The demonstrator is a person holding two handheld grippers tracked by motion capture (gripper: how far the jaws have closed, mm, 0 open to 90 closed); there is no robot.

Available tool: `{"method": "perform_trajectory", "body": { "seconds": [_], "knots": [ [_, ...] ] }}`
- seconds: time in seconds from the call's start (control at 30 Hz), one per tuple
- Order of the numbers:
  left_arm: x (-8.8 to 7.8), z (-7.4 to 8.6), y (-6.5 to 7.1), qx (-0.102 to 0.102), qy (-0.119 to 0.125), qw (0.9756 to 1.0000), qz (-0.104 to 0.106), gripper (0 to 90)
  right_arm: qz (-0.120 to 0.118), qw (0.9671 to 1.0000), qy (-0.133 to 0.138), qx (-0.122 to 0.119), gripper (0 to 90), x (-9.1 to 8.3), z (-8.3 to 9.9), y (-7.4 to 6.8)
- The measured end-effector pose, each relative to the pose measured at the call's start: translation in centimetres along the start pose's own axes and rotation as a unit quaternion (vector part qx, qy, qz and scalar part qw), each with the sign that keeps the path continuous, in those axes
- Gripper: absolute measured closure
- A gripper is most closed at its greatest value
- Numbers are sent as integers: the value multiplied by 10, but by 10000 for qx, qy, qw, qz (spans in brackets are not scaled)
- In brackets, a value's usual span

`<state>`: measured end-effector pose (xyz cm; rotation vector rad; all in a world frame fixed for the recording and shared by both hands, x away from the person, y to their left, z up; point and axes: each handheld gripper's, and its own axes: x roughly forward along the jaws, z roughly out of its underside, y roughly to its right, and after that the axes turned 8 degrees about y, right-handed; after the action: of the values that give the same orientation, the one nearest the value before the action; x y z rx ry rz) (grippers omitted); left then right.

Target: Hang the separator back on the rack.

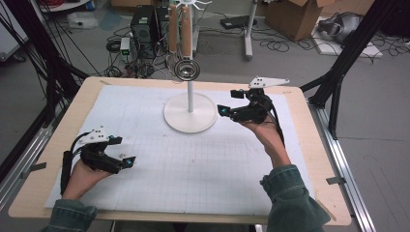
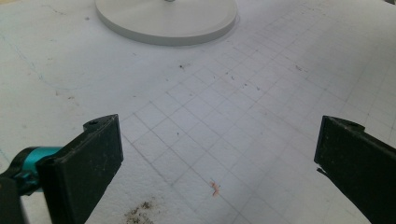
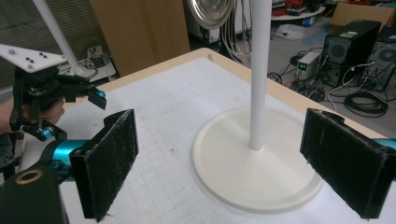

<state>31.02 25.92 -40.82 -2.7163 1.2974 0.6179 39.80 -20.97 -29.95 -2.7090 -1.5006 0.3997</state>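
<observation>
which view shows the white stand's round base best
The right gripper view: the round base lies close between the open right tool jaws, with the pole's foot. The high view shows it whole but small; the left gripper view catches its near rim.

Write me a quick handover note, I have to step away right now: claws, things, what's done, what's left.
Left claw: open, empty, low over the white mat near the front left.
Right claw: open, empty, beside the white stand, facing its pole.
Two wooden-handled utensils and a metal strainer hang from the top of the stand.
Done: nothing lies on the mat.
Left: probably taking a hanging utensil off; the right claw is nearest.
</observation>
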Motion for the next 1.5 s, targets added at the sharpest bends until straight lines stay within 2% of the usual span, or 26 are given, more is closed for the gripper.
{"method": "perform_trajectory", "body": {
  "seconds": [0.23,0.33,0.53,0.83,1.5],
  "knots": [
    [0,0,0,-6,-3,10000,-16,17,50,10000,-78,21,94,-2,14,-1],
    [0,1,0,-9,-2,10000,-21,17,160,9998,-135,70,7,-3,21,-1],
    [-1,1,-1,-1,13,10000,-41,17,247,9994,-221,113,5,-9,34,-1],
    [-1,2,-2,-36,26,10000,-55,17,447,9985,-316,31,0,-18,55,-5],
    [2,6,-2,-91,-4,10000,-22,17,781,9961,-374,184,0,-56,98,-10]
  ]
}}
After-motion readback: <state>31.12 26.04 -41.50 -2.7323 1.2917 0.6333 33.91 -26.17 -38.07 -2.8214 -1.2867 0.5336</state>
